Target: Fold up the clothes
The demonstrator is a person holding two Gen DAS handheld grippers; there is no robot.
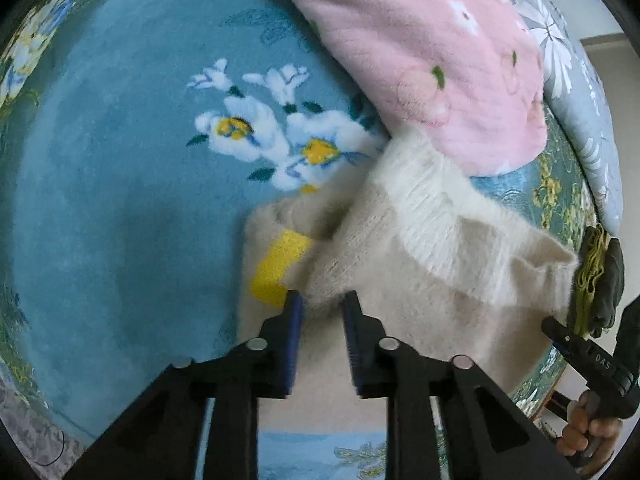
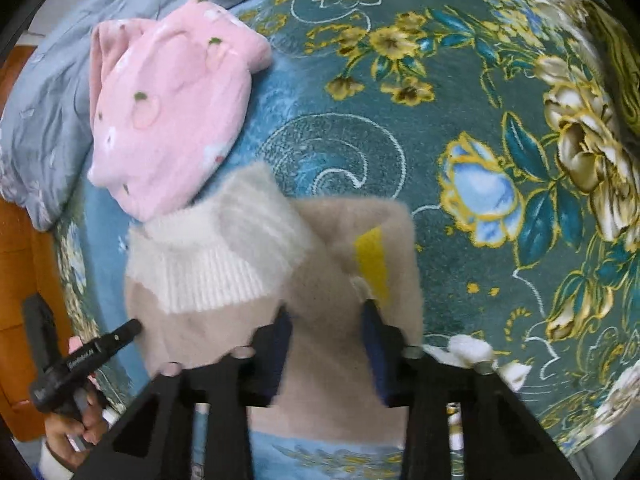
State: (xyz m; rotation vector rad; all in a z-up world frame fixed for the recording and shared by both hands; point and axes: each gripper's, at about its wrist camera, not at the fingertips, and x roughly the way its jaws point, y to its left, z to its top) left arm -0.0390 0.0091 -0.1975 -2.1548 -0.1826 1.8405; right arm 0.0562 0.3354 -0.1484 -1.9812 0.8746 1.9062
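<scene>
Both claws are spread open over the fuzzy beige sweater (image 1: pixel 400 280), gripping nothing. The left claw (image 1: pixel 322 300) hovers by its yellow patch (image 1: pixel 280 268); the right claw (image 2: pixel 326 320) is above the folded body. Ahead of them sits a soft pink fleece (image 2: pixel 168 116) on the flowery bed blanket (image 1: pixel 120 160).

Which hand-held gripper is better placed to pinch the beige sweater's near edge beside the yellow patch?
Probably the left hand-held gripper: its open fingers sit at the beige sweater edge, right beside the yellow patch. The right hand-held gripper is also open and close.
</scene>
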